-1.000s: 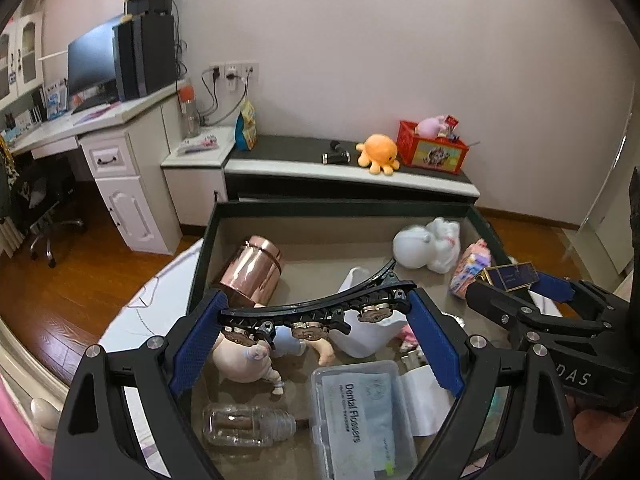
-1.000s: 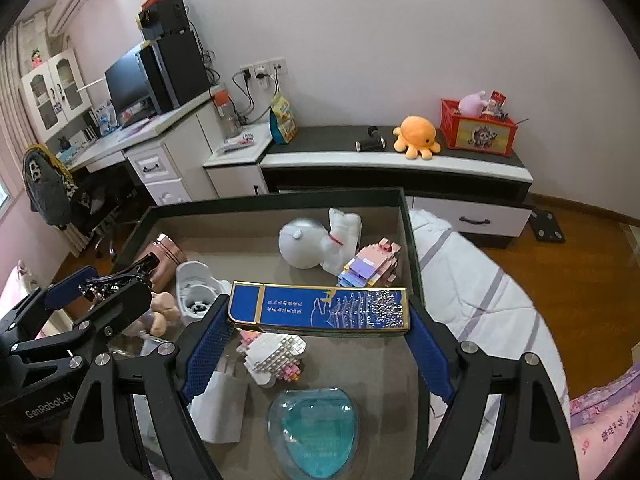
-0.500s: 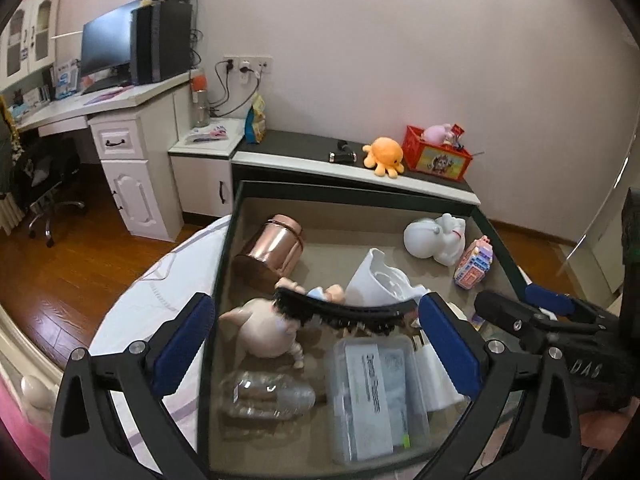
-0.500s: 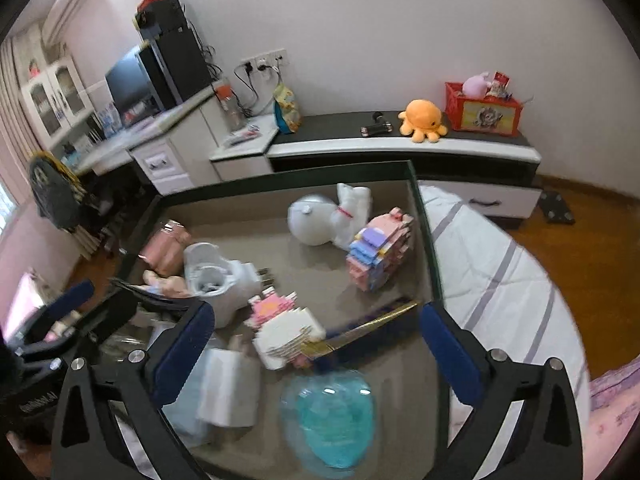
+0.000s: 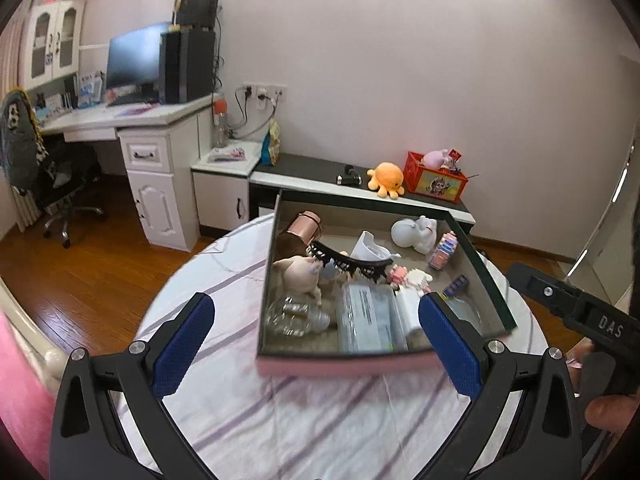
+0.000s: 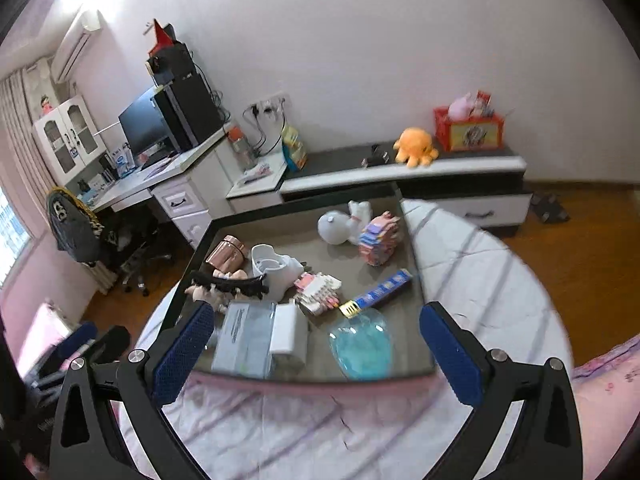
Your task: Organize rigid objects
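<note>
A shallow box (image 5: 492,280) with a pink front wall sits on a round striped table; it also shows in the right wrist view (image 6: 412,240). Inside lie a black hair clip (image 5: 352,266) (image 6: 228,284), a blue flat box (image 6: 380,292) (image 5: 456,285), a copper cup (image 5: 302,232), a pig doll (image 5: 298,276), a flosser case (image 5: 366,316), a white astronaut figure (image 6: 342,224), block toys and a blue dish (image 6: 360,344). My left gripper (image 5: 316,344) is open and empty, above the table before the box. My right gripper (image 6: 316,352) is open and empty, at the box's front edge.
The striped tablecloth (image 5: 320,420) covers the round table. A low cabinet (image 5: 360,192) with an orange plush and a red box stands behind. A white desk (image 5: 152,152) with a monitor and a chair (image 5: 48,176) stand to the left. Wood floor surrounds the table.
My left gripper let go of the black hair clip and my right let go of the blue flat box; both lie in the box. Both grippers opened and pulled back toward me.
</note>
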Demonstrator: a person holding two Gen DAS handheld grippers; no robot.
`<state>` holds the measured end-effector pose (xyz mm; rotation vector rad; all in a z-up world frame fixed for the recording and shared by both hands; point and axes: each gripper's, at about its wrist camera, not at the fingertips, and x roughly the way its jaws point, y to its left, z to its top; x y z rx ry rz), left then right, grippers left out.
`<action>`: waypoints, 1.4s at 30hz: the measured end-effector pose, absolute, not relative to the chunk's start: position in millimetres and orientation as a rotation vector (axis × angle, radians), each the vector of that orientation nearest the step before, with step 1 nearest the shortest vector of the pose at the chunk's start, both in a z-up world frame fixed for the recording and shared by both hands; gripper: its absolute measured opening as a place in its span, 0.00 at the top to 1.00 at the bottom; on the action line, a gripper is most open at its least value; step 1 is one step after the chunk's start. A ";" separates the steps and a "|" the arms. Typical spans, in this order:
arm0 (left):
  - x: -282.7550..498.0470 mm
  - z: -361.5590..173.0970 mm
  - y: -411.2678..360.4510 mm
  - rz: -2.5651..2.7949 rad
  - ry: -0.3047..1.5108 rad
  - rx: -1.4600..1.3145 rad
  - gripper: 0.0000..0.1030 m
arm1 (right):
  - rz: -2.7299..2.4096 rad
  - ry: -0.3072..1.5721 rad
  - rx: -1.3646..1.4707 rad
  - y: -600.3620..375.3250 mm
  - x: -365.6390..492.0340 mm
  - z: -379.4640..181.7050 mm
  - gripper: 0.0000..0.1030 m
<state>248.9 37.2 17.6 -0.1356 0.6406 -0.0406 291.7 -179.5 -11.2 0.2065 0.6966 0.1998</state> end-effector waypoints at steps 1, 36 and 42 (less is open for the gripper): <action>240.9 20.7 37.3 -0.036 0.633 -0.128 0.00 | 0.190 0.672 0.190 -179.0 278.1 -6.5 0.00; -8.3 39.2 6.2 -0.008 0.461 -0.060 0.00 | 0.112 0.409 0.052 -181.6 0.5 21.3 0.00; -24.0 43.3 -7.3 -0.030 0.441 -0.025 0.00 | 0.105 0.376 0.064 -183.4 -17.0 26.2 0.00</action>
